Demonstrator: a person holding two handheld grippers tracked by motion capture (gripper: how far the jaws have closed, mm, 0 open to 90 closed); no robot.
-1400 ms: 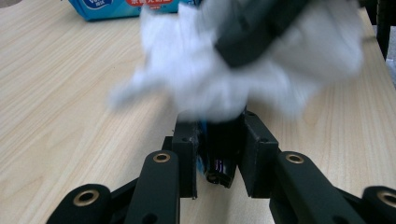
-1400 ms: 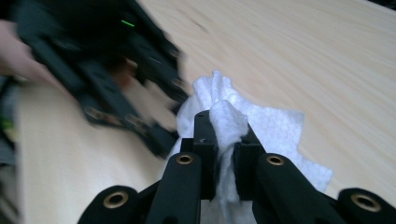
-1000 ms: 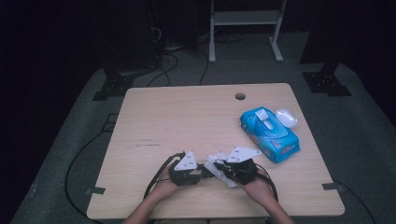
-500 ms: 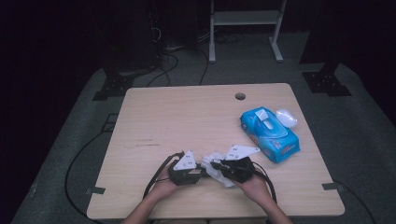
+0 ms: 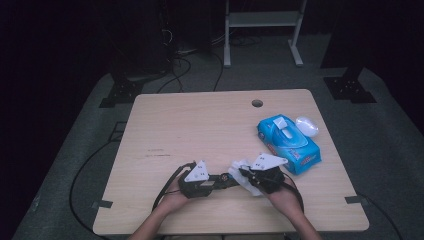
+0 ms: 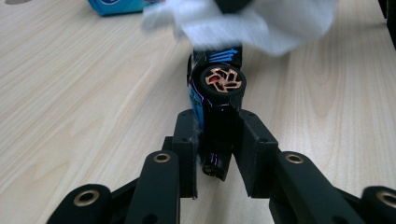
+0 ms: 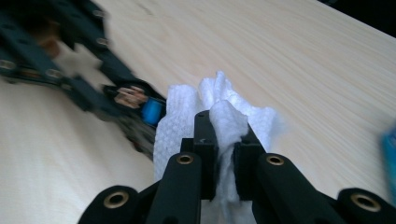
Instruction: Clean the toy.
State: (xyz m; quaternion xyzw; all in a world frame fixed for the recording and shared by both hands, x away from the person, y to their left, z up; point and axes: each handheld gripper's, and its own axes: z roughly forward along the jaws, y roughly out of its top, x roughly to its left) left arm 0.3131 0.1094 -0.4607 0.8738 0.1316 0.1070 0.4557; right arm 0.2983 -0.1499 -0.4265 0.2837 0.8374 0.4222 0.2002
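Observation:
My left gripper (image 6: 217, 154) is shut on a small black and blue toy car (image 6: 215, 93) with copper wheels, held on its side just above the wooden table (image 5: 200, 125). My right gripper (image 7: 225, 158) is shut on a crumpled white tissue (image 7: 219, 116), which lies over the far end of the car (image 7: 140, 114). In the high view both grippers meet near the table's front edge, the left gripper (image 5: 222, 181) pointing right and the right gripper (image 5: 246, 176) pointing left, with the tissue (image 5: 240, 167) bunched between them.
A blue pack of wipes (image 5: 289, 142) lies to the right, close behind the right hand, with a white lid or cap (image 5: 307, 125) beside it. A round cable hole (image 5: 257, 103) sits near the table's far edge. Cables trail off the front left.
The right gripper with the tissue has shifted slightly over the car. The left gripper has stayed where it was.

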